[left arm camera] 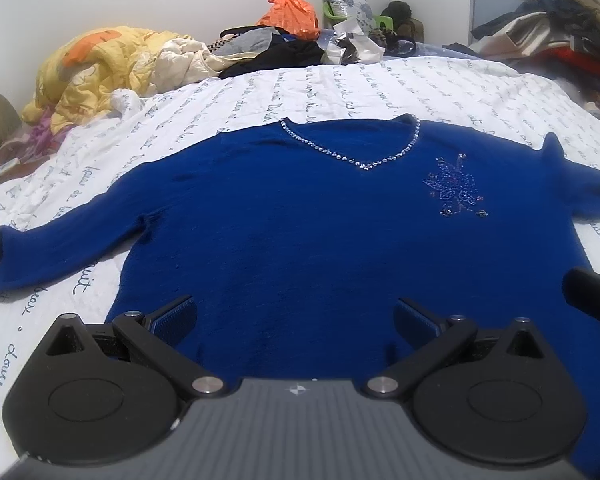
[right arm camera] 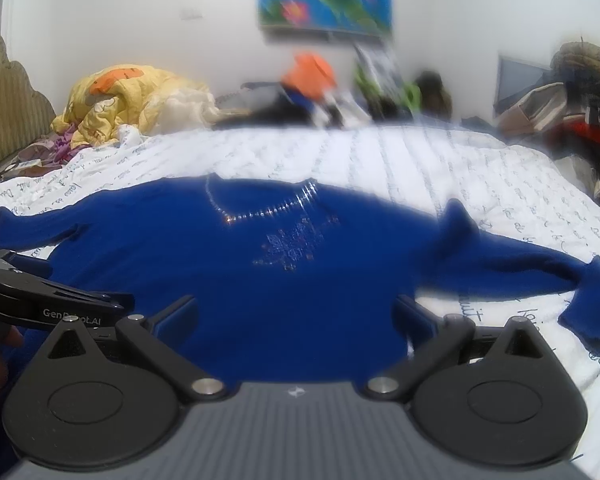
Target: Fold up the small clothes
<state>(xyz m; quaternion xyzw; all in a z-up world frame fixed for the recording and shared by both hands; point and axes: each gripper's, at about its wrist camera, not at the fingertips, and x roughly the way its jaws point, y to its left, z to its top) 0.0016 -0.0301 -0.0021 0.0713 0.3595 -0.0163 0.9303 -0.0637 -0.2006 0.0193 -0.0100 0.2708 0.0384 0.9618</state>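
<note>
The left gripper hangs with its jaws spread wide above the lower hem of the royal-blue knitted V-neck sweater, gripping nothing. The right gripper is likewise spread apart and empty over the hem's right part. The sweater lies flat, front up, sleeves out, on the white quilted bedspread with script lettering. Well beyond it sit a crumpled yellow-and-orange quilt, an orange plastic bag and a heap of dark clothes.

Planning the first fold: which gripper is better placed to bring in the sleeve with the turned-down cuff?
Right, probably. The right gripper is open at the sweater's hem corner, nearest that sleeve; the left gripper sits mid-hem.
</note>
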